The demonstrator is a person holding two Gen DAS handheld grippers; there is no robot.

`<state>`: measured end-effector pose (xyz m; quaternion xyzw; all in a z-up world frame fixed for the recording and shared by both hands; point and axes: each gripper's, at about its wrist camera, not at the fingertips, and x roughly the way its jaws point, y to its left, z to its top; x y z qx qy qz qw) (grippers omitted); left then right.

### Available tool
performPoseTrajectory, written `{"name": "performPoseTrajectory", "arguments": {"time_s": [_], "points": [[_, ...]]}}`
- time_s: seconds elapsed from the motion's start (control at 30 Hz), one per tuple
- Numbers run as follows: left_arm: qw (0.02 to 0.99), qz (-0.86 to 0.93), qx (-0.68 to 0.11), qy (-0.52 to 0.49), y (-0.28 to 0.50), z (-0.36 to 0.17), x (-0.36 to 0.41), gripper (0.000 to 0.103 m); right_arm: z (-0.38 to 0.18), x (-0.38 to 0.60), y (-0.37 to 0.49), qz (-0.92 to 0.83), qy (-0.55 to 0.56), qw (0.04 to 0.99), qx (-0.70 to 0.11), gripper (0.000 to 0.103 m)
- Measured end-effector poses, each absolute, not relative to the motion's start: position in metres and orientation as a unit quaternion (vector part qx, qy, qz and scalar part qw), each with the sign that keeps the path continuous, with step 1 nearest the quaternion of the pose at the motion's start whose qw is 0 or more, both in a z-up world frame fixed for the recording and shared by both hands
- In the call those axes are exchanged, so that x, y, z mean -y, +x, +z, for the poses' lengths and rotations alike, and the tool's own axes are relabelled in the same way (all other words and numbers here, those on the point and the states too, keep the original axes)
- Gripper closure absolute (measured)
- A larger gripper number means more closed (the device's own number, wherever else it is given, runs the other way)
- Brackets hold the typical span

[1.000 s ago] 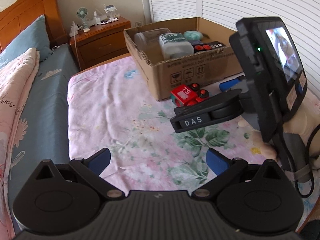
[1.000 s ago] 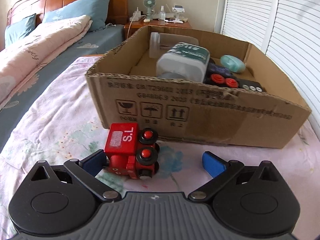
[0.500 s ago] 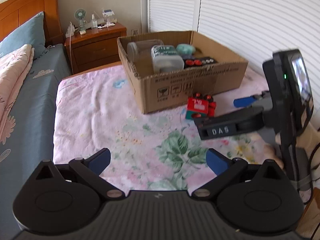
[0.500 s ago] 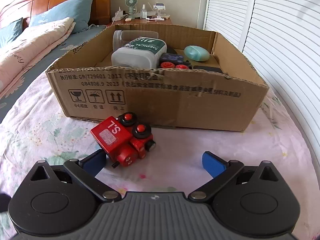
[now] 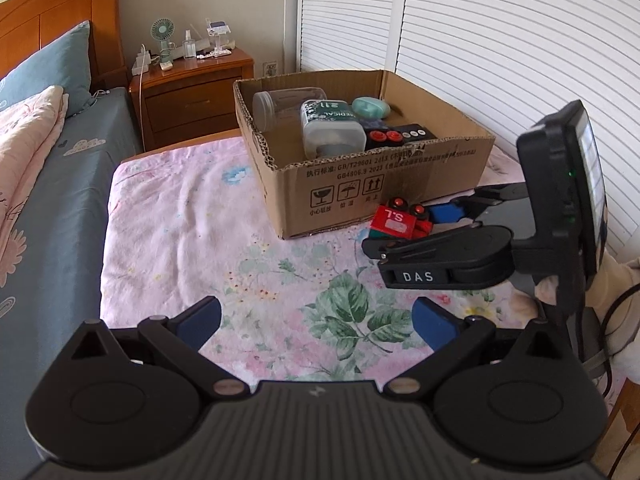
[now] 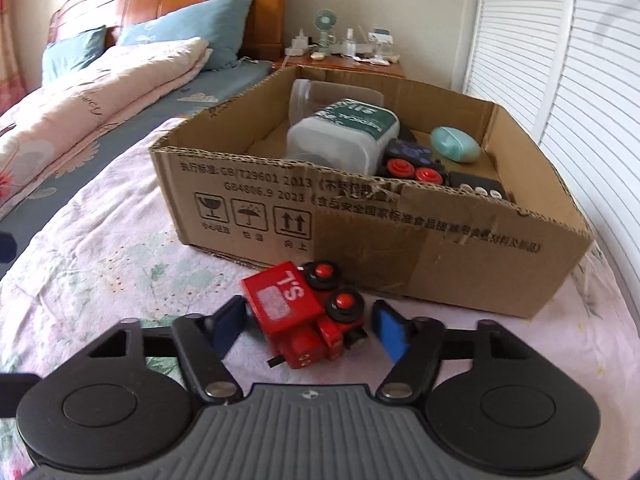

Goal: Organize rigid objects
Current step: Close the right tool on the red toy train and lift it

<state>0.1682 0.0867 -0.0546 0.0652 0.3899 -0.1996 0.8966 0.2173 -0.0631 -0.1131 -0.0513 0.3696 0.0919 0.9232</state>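
- Closing the jaws of the right gripper [image 6: 308,330] around the red toy train [image 6: 306,312]; blue pads flanking it on both sides, the left pad about touching the red block, a slim gap showing at the right pad, so not yet pinching.
- Lying tipped on its side on the floral sheet [image 5: 180,232], just in front of the cardboard box [image 6: 440,252] — probably bound for that box, judging by the task.
- Approaching low and angled downward, likely to get the pads around the train's body rather than its black wheels.
- Holding the left gripper [image 5: 316,322] back over the sheet, jaws spread wide with nothing between them; apparently waiting, keeping clear of the other tool.
- Sitting in the box already: a clear jar [image 5: 280,108], a white bottle with a green label [image 5: 332,128], a teal oval case [image 5: 370,108], a dark toy with red knobs [image 6: 412,170] and a black remote [image 6: 478,186].
- Working on a soft, slightly wrinkled bed surface, so expecting some give under the toy.
- Sharing the room: wooden headboard [image 6: 168,8], blue pillows, pink quilt [image 6: 92,100], a nightstand [image 5: 192,84] carrying a small fan, and white louvred doors [image 5: 500,40].
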Motion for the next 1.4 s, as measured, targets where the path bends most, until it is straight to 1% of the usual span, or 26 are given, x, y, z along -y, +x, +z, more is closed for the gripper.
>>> {"name": "performPoseTrajectory", "arguments": {"time_s": [0.13,0.17,0.53,0.63,0.9,1.0,1.07,1.23,1.4], "points": [[0.898,-0.202,-0.386,0.062,0.168,-0.051,-0.084,0.002,-0.112,0.066,0.211,0.092,-0.059,0.923,-0.369,0.047],[0.898,-0.203,-0.385,0.062,0.167,-0.051,-0.083,0.002,-0.111,0.068,0.209,0.093,-0.058,0.922,-0.371,0.048],[0.897,-0.217,-0.379,0.069,0.16,-0.046,-0.064,0.002,-0.106,0.101,0.177,0.094,-0.051,0.915,-0.389,0.048],[0.897,-0.217,-0.378,0.071,0.161,-0.045,-0.06,0.002,-0.106,0.105,0.178,0.097,-0.049,0.914,-0.391,0.046],[0.898,-0.213,-0.38,0.066,0.165,-0.044,-0.057,0.002,-0.107,0.105,0.181,0.103,-0.056,0.912,-0.392,0.045],[0.898,-0.213,-0.38,0.065,0.165,-0.044,-0.056,0.002,-0.106,0.106,0.181,0.105,-0.058,0.912,-0.393,0.046],[0.898,-0.213,-0.378,0.066,0.165,-0.044,-0.056,0.002,-0.105,0.104,0.18,0.104,-0.065,0.911,-0.393,0.048],[0.9,-0.214,-0.375,0.065,0.163,-0.042,-0.055,0.002,-0.104,0.102,0.178,0.104,-0.084,0.91,-0.393,0.048],[0.903,-0.206,-0.373,0.064,0.162,-0.04,-0.054,0.002,-0.104,0.105,0.179,0.107,-0.077,0.908,-0.397,0.048]]}}
